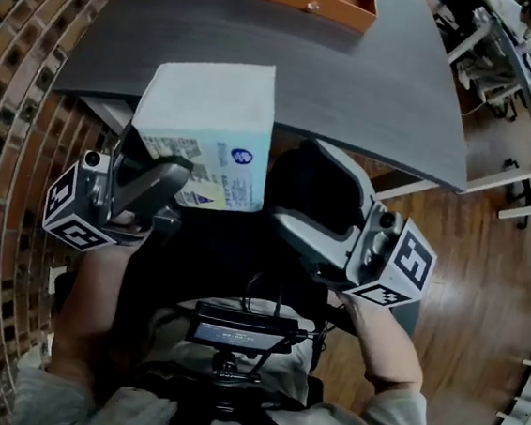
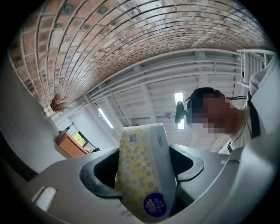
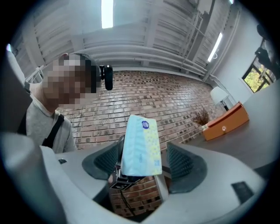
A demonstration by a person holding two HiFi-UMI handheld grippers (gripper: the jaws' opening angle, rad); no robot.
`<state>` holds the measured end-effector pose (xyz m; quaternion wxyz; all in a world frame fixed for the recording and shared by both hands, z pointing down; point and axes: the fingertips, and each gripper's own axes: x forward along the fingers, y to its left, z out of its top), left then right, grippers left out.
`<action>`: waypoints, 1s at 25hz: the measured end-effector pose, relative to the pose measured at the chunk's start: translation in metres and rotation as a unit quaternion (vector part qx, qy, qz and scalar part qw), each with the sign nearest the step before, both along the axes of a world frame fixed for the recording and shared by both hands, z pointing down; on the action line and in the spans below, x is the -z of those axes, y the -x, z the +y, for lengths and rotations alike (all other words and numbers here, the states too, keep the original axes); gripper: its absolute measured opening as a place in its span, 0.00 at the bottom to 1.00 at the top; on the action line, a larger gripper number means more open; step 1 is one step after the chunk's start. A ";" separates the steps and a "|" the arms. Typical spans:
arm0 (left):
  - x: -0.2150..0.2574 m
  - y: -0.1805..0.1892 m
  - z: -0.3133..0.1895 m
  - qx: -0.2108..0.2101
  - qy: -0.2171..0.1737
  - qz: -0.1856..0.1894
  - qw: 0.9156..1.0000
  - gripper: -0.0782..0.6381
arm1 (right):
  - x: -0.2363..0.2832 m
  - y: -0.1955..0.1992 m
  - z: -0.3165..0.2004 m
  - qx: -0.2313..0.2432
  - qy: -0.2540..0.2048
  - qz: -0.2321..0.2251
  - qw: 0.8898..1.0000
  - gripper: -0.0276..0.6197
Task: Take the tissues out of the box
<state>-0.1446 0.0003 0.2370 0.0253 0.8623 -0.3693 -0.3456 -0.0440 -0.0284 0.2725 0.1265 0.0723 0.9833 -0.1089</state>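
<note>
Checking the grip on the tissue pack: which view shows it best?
Left gripper view: the tissue pack is close up, clamped in the left gripper. Head view shows its white face and label; right gripper view shows it beyond open jaws.

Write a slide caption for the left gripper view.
Left gripper clamped on a tissue pack, brick wall above.

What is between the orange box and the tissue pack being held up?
Nothing: in the head view only bare dark tabletop shows between the orange box and the tissue pack.
</note>
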 end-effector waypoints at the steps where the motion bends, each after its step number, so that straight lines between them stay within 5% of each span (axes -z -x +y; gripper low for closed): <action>1: -0.002 0.000 0.000 -0.003 0.002 0.006 1.000 0.60 | -0.001 0.002 0.002 0.001 -0.002 0.003 1.000 0.58; 25: -0.016 0.000 0.001 0.000 0.020 0.013 1.000 0.60 | -0.005 0.007 0.014 0.017 -0.032 0.033 0.999 0.56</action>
